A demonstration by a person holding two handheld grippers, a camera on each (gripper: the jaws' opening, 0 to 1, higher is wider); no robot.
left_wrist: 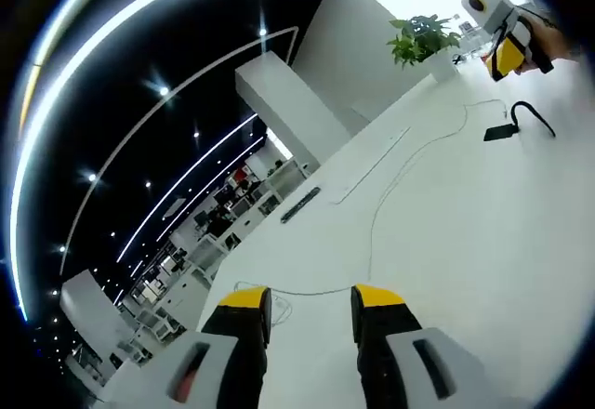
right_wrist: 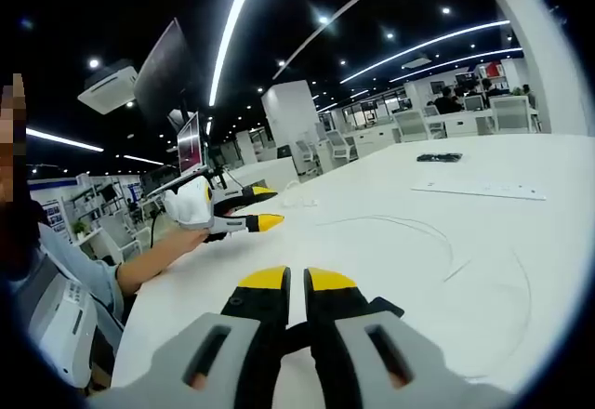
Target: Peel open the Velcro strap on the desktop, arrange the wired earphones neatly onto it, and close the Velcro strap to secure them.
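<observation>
Overhead, strip lights (right_wrist: 232, 28) cross a dark ceiling above the white desktop (left_wrist: 465, 232).

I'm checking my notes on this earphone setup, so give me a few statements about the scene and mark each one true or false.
1. The left tool is open, with the thin earphone cable running across the white table ahead of it. True.
2. The right tool is wide open. False: its jaws sit nearly together, with only a narrow slit between them and something dark just behind the tips.
3. The black Velcro strap lies on the table in the left gripper view. True.
4. A laptop sits next to the potted plant. False: there is none beside it.
</observation>
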